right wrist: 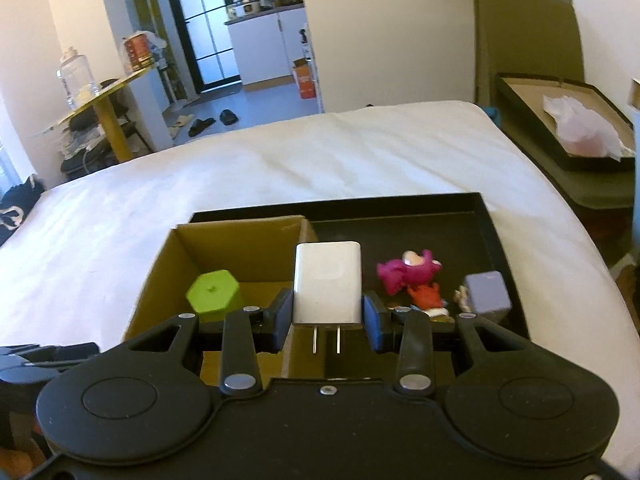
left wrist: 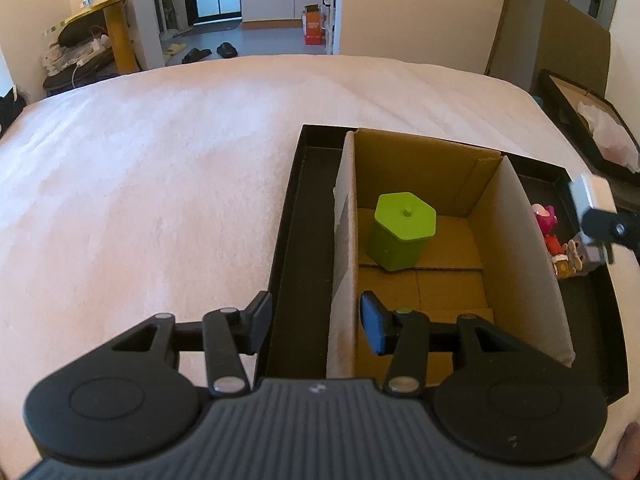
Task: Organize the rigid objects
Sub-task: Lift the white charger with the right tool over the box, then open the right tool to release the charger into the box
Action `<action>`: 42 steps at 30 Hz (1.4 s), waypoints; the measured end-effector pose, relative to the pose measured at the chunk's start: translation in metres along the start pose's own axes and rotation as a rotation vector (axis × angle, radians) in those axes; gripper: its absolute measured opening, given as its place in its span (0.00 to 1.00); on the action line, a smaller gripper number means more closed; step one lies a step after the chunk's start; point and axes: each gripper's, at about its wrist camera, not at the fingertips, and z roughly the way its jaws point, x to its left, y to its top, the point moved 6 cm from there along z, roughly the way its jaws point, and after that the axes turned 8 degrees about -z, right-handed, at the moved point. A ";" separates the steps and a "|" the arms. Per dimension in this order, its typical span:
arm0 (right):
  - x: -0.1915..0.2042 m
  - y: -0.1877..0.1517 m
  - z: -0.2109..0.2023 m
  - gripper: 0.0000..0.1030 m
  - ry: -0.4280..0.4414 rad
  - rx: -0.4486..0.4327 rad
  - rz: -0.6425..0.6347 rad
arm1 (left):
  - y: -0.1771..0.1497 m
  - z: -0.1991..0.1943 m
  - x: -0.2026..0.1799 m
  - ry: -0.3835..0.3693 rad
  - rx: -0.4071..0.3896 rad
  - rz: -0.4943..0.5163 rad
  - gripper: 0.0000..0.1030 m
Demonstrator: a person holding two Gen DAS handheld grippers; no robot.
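A cardboard box (left wrist: 516,248) stands in a black tray (left wrist: 304,248) on the white bed. A green hexagonal lidded container (left wrist: 402,236) sits inside the box; it also shows in the right wrist view (right wrist: 214,292). My right gripper (right wrist: 327,314) is shut on a white plug charger (right wrist: 328,286), prongs toward the camera, held above the box's right wall (right wrist: 306,240). The charger also shows at the right edge of the left wrist view (left wrist: 592,192). My left gripper (left wrist: 316,326) is open and empty over the box's near left wall.
Small toys lie in the tray right of the box: a pink figure (right wrist: 406,272), a red one (right wrist: 426,296) and a lilac cube (right wrist: 486,292). A second dark tray with paper (right wrist: 576,132) stands off the bed at right. The bed's left side (left wrist: 140,184) is bare.
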 end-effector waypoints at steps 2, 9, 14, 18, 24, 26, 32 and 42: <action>0.008 0.004 0.002 0.36 0.010 -0.003 -0.017 | 0.000 0.000 -0.001 -0.004 -0.001 0.005 0.46; 0.029 0.013 0.011 0.36 0.030 0.011 -0.073 | 0.000 0.002 0.004 -0.036 0.015 -0.023 0.42; 0.046 0.013 0.019 0.36 0.051 0.038 -0.132 | -0.001 0.006 0.005 -0.056 0.042 -0.041 0.41; 0.055 0.012 0.026 0.36 0.058 0.058 -0.170 | -0.003 0.010 0.004 -0.070 0.073 -0.043 0.31; 0.062 0.013 0.034 0.36 0.059 0.084 -0.222 | -0.006 0.016 0.001 -0.088 0.105 -0.037 0.17; 0.064 0.014 0.036 0.36 0.060 0.093 -0.233 | -0.007 0.016 -0.001 -0.092 0.108 -0.031 0.15; 0.067 0.018 0.045 0.36 0.054 0.105 -0.286 | -0.007 0.015 -0.001 -0.111 0.112 -0.039 0.13; 0.070 0.025 0.062 0.40 0.039 0.125 -0.324 | -0.008 0.014 -0.001 -0.134 0.111 -0.040 0.12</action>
